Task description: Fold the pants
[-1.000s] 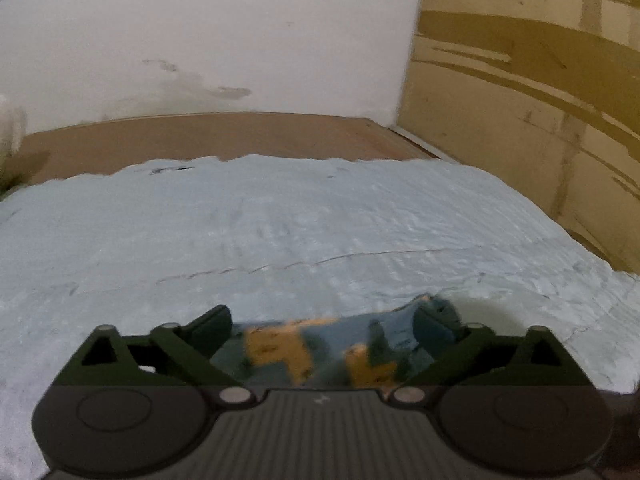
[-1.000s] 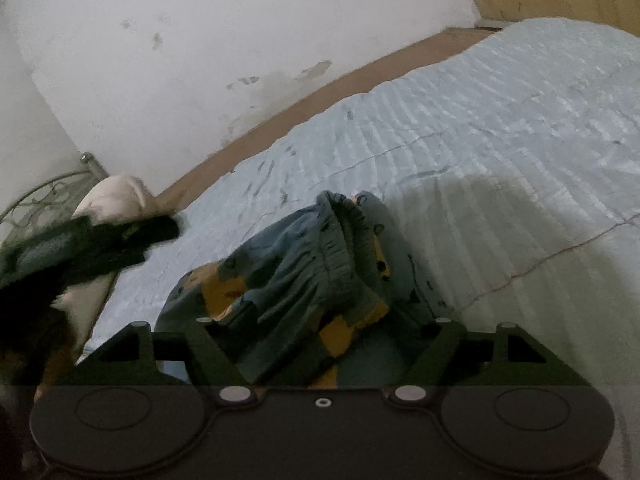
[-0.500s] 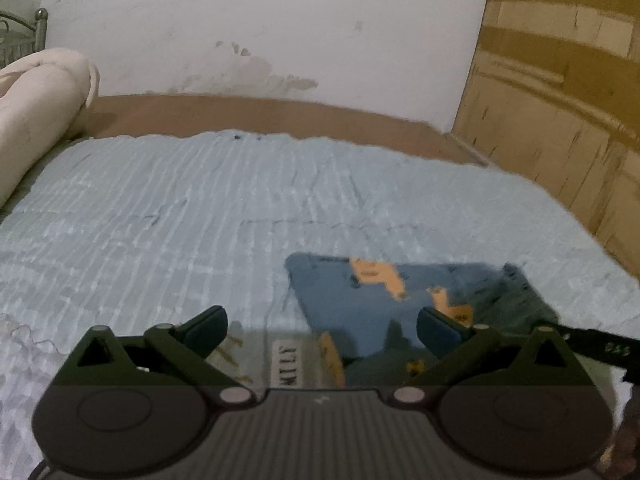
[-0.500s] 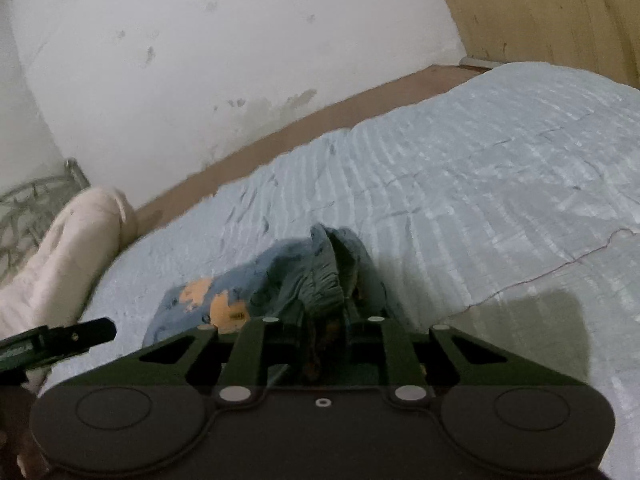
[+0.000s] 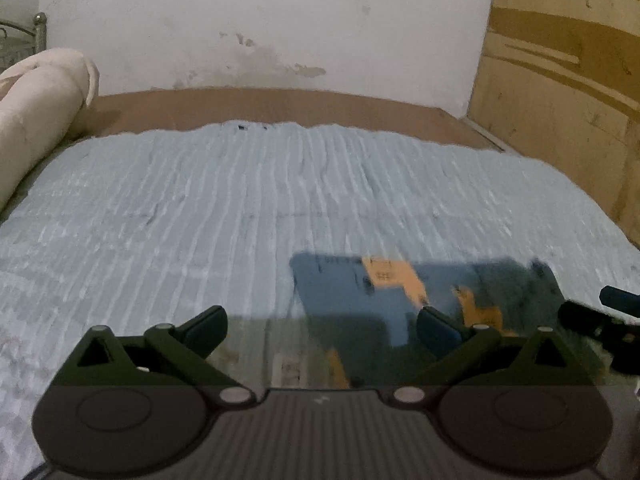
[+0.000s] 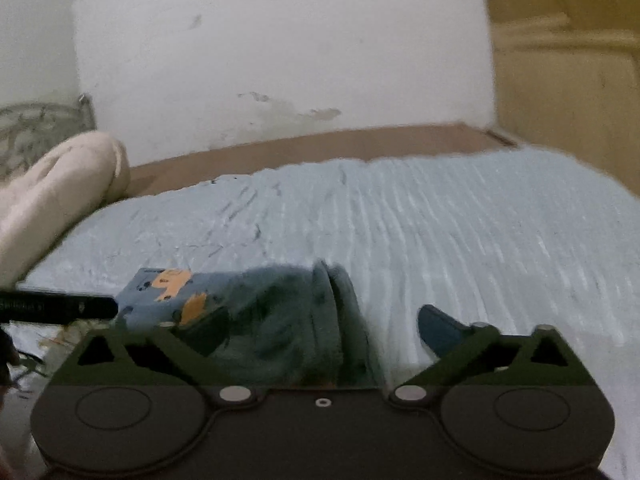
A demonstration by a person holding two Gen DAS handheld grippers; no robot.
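Bedspread, pale blue and ribbed, covers the bed below a stained white wall; a cream roll lies at ten o'clock. Left gripper fingers stand released over the pants; right gripper fingers have just sprung wide, clear of the cloth.

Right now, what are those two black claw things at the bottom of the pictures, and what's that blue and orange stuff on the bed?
Those claws are grabbing tools. A person holds one in each hand, and a small camera on each looks forward past its two fingers. One picture comes from the left gripper, the other from the right gripper. They hover over a bed with a light blue bedspread and a rolled cream blanket at the side. The blue and orange stuff is a pair of small pants, lying folded on the bedspread. Nothing is held: both grippers are open. The right one has just opened its jaws and let go of the pants' waistband.
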